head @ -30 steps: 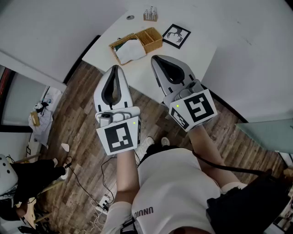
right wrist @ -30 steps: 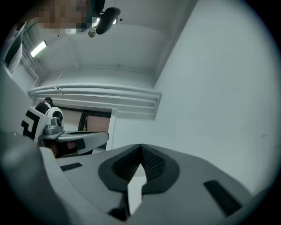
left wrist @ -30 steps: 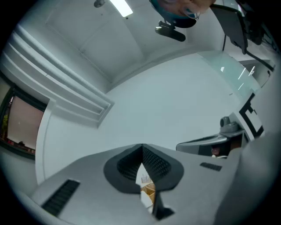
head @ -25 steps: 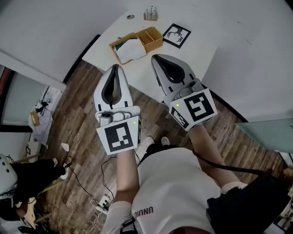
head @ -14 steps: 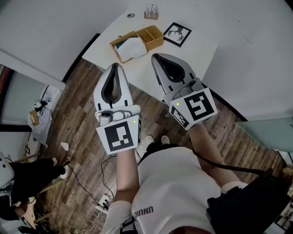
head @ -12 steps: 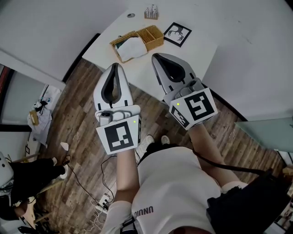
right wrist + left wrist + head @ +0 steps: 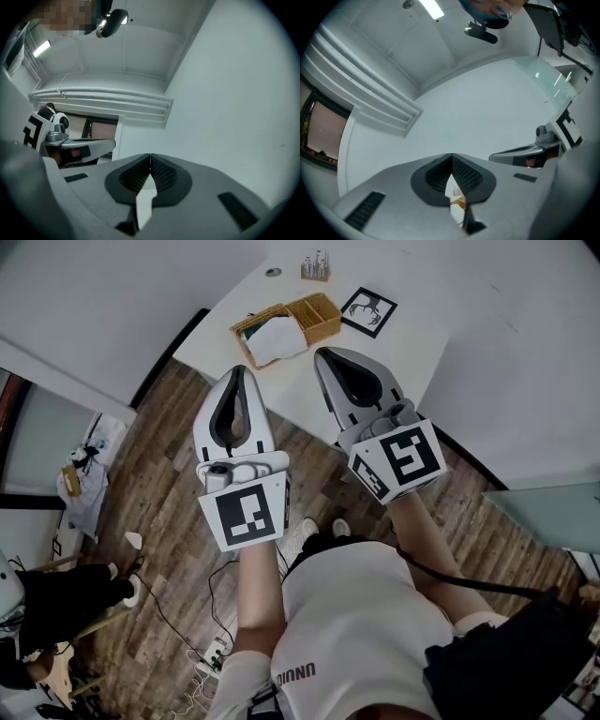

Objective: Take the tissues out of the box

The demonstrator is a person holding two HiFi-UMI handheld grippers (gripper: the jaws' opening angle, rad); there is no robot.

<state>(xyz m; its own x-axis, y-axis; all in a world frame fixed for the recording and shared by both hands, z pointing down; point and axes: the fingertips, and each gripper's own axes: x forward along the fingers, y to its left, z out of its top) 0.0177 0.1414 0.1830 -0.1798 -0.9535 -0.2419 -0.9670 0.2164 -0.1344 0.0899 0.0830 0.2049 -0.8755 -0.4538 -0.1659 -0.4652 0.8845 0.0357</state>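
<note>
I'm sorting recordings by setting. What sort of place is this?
Probably an office or studio room rather than a home. It has a plain white table set against bare white walls, and a wood-plank floor with a power strip lying on it.

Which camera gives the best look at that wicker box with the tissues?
The head view: the whole wicker box sits on the white table, tissues piled in one half. The left gripper view catches only a tan sliver of the wicker box; the right gripper view shows none.
</note>
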